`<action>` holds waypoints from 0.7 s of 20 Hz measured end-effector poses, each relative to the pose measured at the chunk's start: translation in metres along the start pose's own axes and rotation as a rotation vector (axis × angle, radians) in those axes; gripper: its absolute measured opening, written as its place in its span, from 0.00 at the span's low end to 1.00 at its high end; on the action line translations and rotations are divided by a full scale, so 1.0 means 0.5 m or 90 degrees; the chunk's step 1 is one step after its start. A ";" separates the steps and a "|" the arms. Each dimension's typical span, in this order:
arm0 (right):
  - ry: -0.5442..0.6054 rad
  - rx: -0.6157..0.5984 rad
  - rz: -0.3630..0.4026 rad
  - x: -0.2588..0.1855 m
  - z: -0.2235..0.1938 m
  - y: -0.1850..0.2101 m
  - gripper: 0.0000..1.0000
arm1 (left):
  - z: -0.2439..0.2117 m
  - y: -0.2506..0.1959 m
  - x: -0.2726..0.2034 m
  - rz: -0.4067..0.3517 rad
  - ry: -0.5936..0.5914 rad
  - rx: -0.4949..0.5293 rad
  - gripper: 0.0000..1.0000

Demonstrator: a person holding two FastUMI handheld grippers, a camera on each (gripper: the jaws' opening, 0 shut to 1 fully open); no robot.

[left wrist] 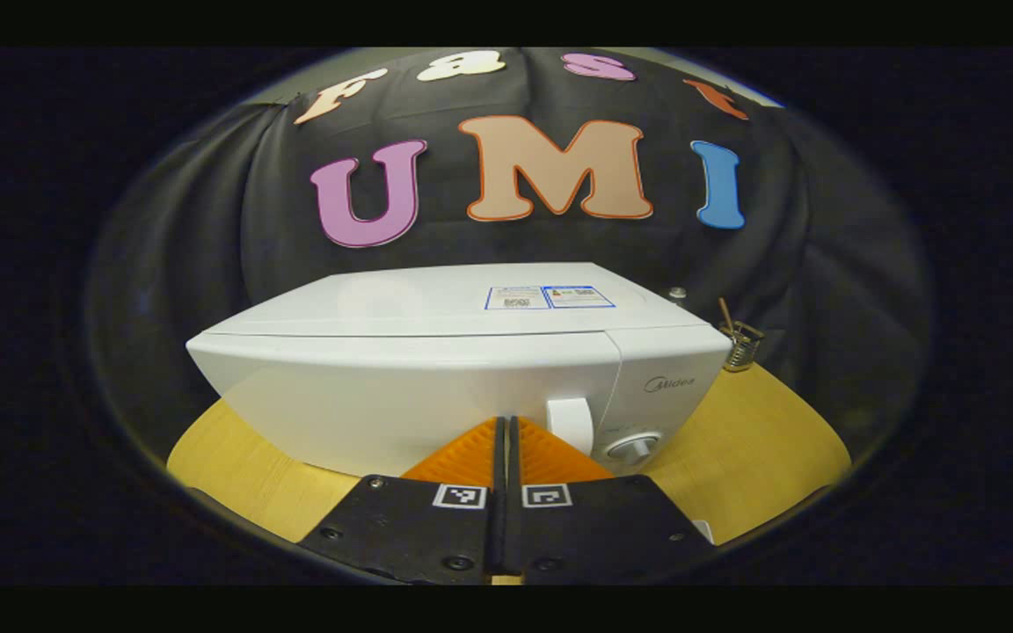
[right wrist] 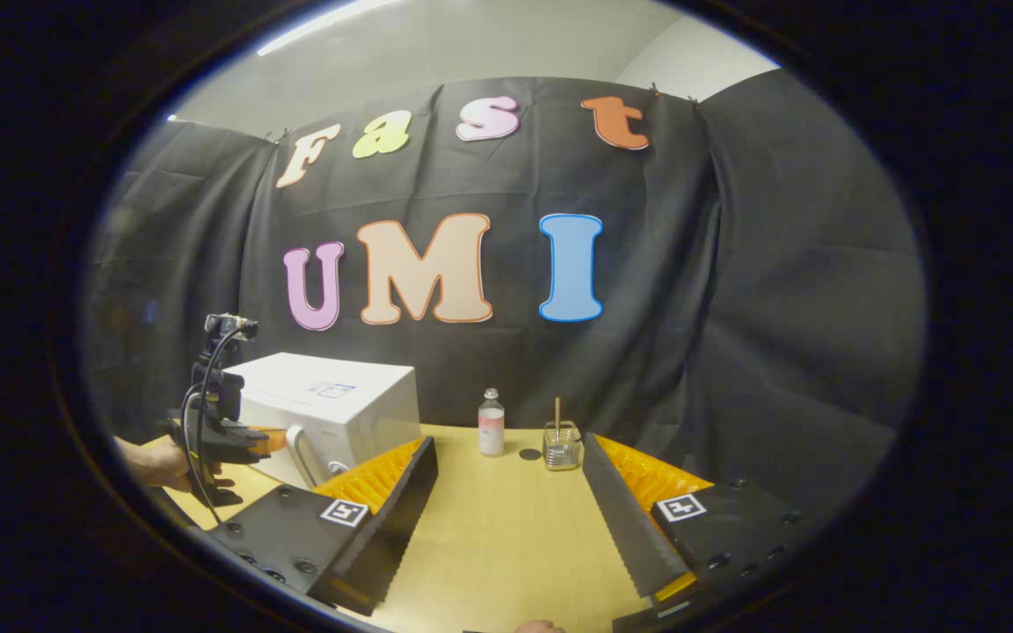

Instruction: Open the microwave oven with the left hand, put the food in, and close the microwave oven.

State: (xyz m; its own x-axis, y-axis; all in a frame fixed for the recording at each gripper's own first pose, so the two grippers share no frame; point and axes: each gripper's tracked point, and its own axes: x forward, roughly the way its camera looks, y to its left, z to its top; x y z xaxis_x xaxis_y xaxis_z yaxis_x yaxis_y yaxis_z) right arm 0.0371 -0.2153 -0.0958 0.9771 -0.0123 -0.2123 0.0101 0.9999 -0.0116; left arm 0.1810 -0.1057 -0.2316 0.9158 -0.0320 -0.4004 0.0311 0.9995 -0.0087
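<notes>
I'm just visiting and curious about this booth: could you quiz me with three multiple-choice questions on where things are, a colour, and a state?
1. The white box-shaped microwave oven stands on:
A the light wooden table
B the floor
C a shelf

2. The small bottle has a band coloured:
A green
B pink
C blue

3. The microwave door is:
A wide open
B removed
C closed

Answers: 1 A, wood shows under it; 2 B, pink band around its middle; 3 C, the door sits flush in the left gripper view, the left gripper with its fingers together before it.
</notes>
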 end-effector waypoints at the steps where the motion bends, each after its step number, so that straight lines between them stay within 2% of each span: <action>1: 0.000 0.002 0.001 -0.002 0.000 0.001 0.97 | 0.002 -0.003 -0.006 -0.003 0.003 0.004 0.03; 5: 0.002 -0.003 -0.012 -0.011 -0.013 -0.024 0.97 | 0.018 -0.035 -0.068 -0.018 -0.015 0.024 0.00; 7: -0.003 0.004 -0.025 -0.016 -0.012 -0.048 0.97 | 0.053 -0.060 -0.113 -0.025 -0.058 0.046 0.01; 10: -0.001 0.016 -0.040 -0.017 -0.019 -0.082 0.96 | 0.139 -0.129 -0.186 -0.068 -0.153 0.045 0.01; 13: -0.001 0.010 -0.048 -0.019 -0.021 -0.106 0.96 | 0.194 -0.170 -0.228 -0.095 -0.202 0.014 0.98; 14: -0.003 0.009 -0.048 -0.020 -0.019 -0.107 0.96 | 0.205 -0.178 -0.244 -0.099 -0.208 0.002 0.97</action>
State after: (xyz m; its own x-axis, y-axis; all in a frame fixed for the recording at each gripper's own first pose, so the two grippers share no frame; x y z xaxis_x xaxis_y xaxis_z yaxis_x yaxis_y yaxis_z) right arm 0.0245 -0.2685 -0.1024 0.9744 -0.0873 -0.2072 0.0863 0.9962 -0.0135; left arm 0.1077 -0.1913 -0.0882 0.9797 -0.1840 -0.0799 0.1810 0.9825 -0.0437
